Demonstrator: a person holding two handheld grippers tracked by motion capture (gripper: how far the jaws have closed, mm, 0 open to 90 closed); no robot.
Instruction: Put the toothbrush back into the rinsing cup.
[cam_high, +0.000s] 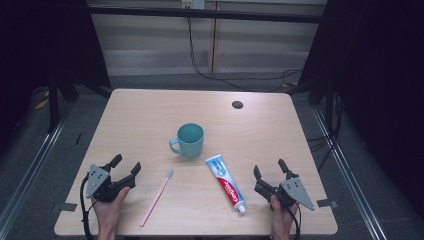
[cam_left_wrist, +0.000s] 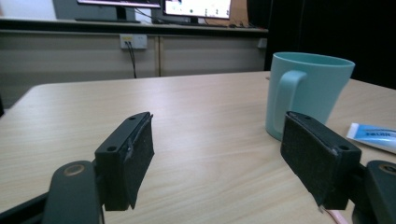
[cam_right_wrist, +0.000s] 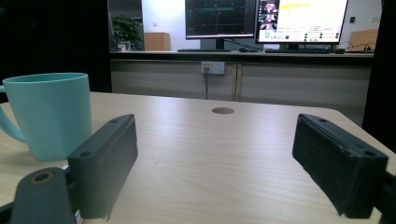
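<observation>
From the high view, a person's 2 hands rest at the near edge of the counter (cam_high: 150, 107), each holding a claw. The left claw (cam_high: 126, 166) and the right claw (cam_high: 270, 168) both stand with jaws spread and nothing between them. Between the 2 lie a pink toothbrush (cam_high: 156, 197) and a toothpaste tube (cam_high: 226, 182), flat on the wood and apart from each other; a teal mug (cam_high: 189, 140) stands upright just beyond them, handle to the left. Nothing appears lifted, so the work, which looks to be putting the brush and paste into the mug, seems not yet begun.

In the left gripper view, the left claw (cam_left_wrist: 233, 154) hangs low over the counter (cam_left_wrist: 196, 121) with its pads wide apart and bare. The mug (cam_left_wrist: 317, 84) stands ahead on the right, and the end of the toothpaste tube (cam_left_wrist: 373, 135) lies beside it.

In the right gripper view, the right claw (cam_right_wrist: 215, 163) is likewise spread and holds nothing. The mug (cam_right_wrist: 51, 112) stands ahead on the left. Every step, by this look, remains: grasping each item and setting it in the mug.
</observation>
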